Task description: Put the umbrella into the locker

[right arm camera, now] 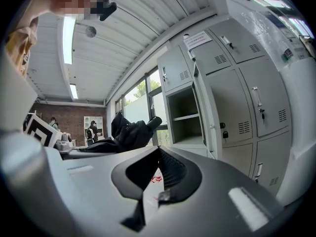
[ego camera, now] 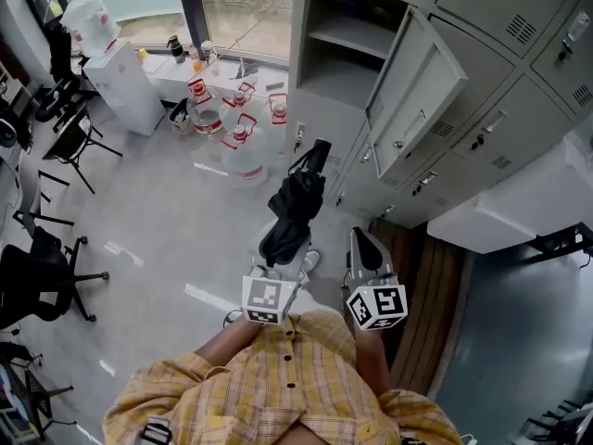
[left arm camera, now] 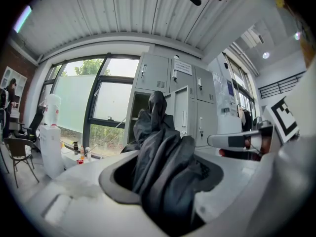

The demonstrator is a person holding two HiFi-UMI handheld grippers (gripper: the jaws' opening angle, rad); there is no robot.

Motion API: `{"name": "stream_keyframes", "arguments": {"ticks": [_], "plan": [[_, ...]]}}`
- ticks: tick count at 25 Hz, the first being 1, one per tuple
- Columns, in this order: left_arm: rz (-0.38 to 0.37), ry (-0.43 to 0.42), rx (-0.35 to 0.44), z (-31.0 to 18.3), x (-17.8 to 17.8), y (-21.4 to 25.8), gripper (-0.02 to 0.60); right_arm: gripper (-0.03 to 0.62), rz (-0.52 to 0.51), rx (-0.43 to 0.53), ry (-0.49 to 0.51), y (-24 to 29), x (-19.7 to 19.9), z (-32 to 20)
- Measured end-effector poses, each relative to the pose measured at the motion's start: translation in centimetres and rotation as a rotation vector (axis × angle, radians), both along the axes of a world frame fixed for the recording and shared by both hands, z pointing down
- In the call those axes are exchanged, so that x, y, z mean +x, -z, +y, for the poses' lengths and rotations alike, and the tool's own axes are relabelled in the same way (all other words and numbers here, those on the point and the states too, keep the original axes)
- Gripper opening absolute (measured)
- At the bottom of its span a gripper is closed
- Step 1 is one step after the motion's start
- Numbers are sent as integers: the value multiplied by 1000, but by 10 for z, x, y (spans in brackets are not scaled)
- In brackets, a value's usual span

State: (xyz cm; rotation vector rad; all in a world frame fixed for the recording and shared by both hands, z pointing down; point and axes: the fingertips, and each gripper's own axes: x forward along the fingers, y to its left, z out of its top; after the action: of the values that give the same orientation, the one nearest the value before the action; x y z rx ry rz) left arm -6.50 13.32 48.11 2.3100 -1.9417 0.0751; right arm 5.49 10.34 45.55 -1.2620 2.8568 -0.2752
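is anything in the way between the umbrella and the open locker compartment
Nothing visible does. The umbrella, clamped in the left hand-held gripper, points toward the open locker compartment. Its door is swung aside to the right, and the water jugs stand on the floor, left of the path.

A dark folded umbrella (left arm camera: 155, 127) fills the centre of the frame. It is clamped between the jaws of the left gripper (left arm camera: 163, 179) at the bottom, and its tip rises in front of the open locker (left arm camera: 139, 113) at centre, whose door (left arm camera: 181, 113) stands ajar just to the right. The right gripper (left arm camera: 232, 143) juts in from the right edge, and a water dispenser (left arm camera: 49, 142) stands at the left before the windows (left arm camera: 79, 102).
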Motion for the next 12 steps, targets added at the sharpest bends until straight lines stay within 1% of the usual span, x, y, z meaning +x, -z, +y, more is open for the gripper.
{"name": "stream_keyframes", "arguments": {"ticks": [5, 12], "plan": [[-10, -18, -7, -52, -13, 0, 249, 0, -14, -5, -1, -1, -18, -50], [-22, -22, -24, -117, -28, 2, 249, 0, -18, -8, 0, 6, -35, -115]]}}
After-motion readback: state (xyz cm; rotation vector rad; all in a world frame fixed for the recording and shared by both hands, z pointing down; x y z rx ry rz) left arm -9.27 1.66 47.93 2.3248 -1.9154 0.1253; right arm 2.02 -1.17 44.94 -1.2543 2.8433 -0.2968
